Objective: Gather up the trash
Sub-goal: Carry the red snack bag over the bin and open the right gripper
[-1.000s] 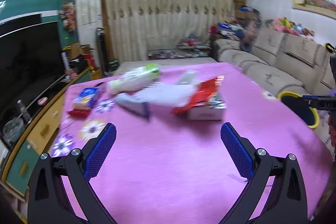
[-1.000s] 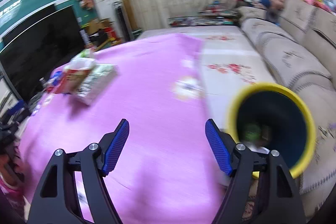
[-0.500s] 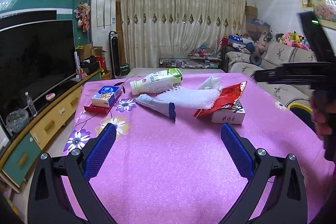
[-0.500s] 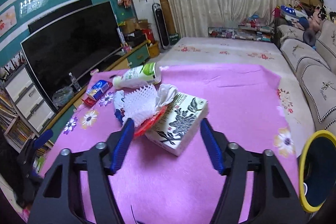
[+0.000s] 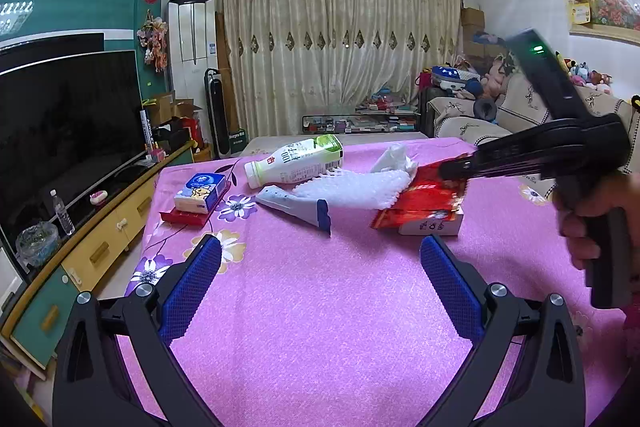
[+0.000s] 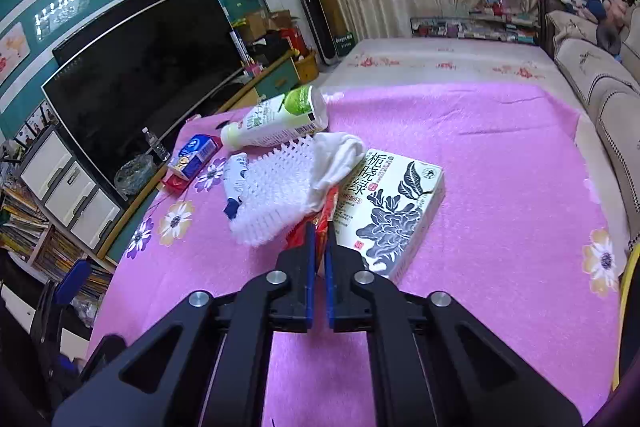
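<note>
Now red wrapper (image 6: 325, 211) between right tool (image 6: 318, 233) tips

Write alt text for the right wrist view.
The right claw is closed on the edge of a red snack wrapper lying against a white floral-print box on a pink tablecloth. Behind them lie white foam netting, a crumpled tissue and a tipped green-and-white bottle.

Red wrapper (image 5: 420, 197), pink floral tablecloth (image 5: 320, 307)
</note>
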Demonstrator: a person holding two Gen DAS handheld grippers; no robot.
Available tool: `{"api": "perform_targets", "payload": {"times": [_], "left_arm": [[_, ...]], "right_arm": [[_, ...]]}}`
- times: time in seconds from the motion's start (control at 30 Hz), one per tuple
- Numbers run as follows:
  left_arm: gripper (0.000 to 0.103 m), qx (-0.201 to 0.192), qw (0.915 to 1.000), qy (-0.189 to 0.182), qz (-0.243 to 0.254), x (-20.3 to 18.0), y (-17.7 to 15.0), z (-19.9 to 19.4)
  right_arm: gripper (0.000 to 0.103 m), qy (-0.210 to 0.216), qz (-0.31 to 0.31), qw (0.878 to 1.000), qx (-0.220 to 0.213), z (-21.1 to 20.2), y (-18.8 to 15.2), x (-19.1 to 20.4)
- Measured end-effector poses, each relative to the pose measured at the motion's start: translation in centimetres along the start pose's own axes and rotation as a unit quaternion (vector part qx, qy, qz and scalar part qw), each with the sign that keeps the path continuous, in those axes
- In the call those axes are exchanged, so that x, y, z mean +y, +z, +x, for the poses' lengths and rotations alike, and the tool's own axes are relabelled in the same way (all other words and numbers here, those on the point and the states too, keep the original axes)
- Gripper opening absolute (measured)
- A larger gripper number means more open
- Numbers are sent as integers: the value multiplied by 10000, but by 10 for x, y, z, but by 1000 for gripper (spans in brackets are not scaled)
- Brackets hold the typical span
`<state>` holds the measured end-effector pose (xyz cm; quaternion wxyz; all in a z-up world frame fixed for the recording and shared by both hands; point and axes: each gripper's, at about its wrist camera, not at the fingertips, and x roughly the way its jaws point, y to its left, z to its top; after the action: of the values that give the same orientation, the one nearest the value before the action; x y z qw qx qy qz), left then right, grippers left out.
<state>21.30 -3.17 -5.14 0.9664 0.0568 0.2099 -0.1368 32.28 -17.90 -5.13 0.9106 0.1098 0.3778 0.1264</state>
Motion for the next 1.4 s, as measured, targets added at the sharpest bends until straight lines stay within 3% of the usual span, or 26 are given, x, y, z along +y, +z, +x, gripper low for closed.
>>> {"api": "perform_targets", "payload": {"times": [0.37,0.6,0.77,0.97,1.23,1.3,1.4], "left_arm": [[98,22,10000,4,-12,-3,-1,-1],[98,41,10000,21,-36,-2,-2,2],[98,20,10000,37,-4,-2,-3,2],[98,83,9999,29,-55,1,-3,5],[98,87,9999,31,-68,1,-3,5],[98,86,9999,30,-69,1,-3,5],[98,89,9999,30,-69,1,-3,5]], "right_arm": [[3,-100,142,9982,-568,-81,-38,-26],[3,-722,659,9902,-1000,-131,-62,-81],[3,-1488,1215,9742,-1185,-163,-79,-142],[3,-2465,1770,9435,-1333,-192,-95,-212],[4,-3169,2149,9182,-1013,-179,-105,-281],[9,-3251,2198,9153,-911,-173,-105,-291],[38,-3360,2313,9088,-876,-169,-108,-298]]}}
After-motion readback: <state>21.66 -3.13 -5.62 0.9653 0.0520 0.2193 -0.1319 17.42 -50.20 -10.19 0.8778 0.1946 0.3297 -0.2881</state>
